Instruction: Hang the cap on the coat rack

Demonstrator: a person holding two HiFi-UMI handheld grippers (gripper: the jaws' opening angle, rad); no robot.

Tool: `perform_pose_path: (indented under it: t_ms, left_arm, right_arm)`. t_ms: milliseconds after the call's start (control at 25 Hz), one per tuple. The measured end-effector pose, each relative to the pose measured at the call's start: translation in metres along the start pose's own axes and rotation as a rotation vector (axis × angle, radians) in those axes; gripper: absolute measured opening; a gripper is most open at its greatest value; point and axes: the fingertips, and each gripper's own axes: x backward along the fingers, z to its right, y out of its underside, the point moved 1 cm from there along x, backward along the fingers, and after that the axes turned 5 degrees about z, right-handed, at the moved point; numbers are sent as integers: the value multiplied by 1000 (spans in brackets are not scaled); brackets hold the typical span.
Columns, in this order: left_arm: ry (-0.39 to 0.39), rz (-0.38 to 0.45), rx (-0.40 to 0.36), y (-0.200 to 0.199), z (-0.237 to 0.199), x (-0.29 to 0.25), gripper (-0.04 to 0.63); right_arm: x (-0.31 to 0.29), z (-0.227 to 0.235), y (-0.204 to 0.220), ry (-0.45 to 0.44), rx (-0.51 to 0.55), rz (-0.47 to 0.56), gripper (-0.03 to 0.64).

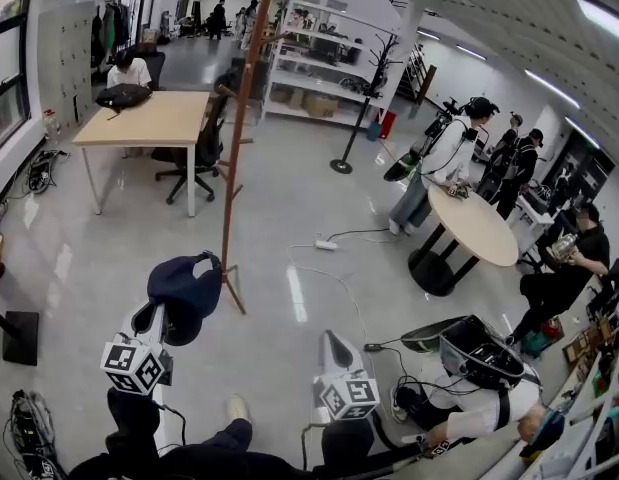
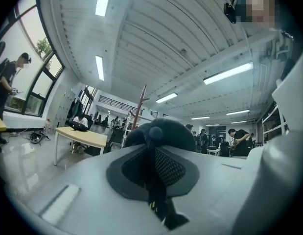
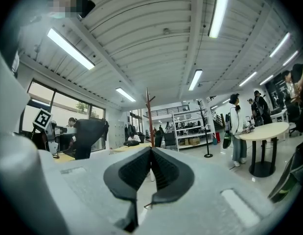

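A dark navy cap (image 1: pixel 185 286) is clamped at its edge in my left gripper (image 1: pixel 161 316), which is shut on it. In the left gripper view the cap (image 2: pixel 163 130) bulges just beyond the closed jaws of the left gripper (image 2: pixel 153 153). The tall brown wooden coat rack (image 1: pixel 238 138) stands just beyond the cap, slightly right of it, and shows past the cap as the coat rack (image 2: pixel 140 102). My right gripper (image 1: pixel 332 341) hangs lower right, shut and empty, its pads (image 3: pixel 163 169) meeting. From there the cap (image 3: pixel 88 136) appears at left and the coat rack (image 3: pixel 149 112) in the middle.
A wooden table (image 1: pixel 154 118) with a black bag (image 1: pixel 122 95) and an office chair (image 1: pixel 203 153) stand behind the rack. A power strip (image 1: pixel 326 245) and cables lie on the floor. A round table (image 1: pixel 479 226), several people and a black coat stand (image 1: pixel 355 128) are at the right.
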Motion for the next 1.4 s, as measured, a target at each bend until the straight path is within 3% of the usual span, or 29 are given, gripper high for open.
perform_pose_path:
  t_ms: [760, 1400]
  left_arm:
    - [-31, 34, 5, -1, -31, -134, 20]
    - [-51, 33, -8, 3, -60, -179, 20]
  right_arm:
    - [-144, 63, -15, -32, 17, 16, 2]
    - [-213, 70, -7, -71, 5, 12, 2]
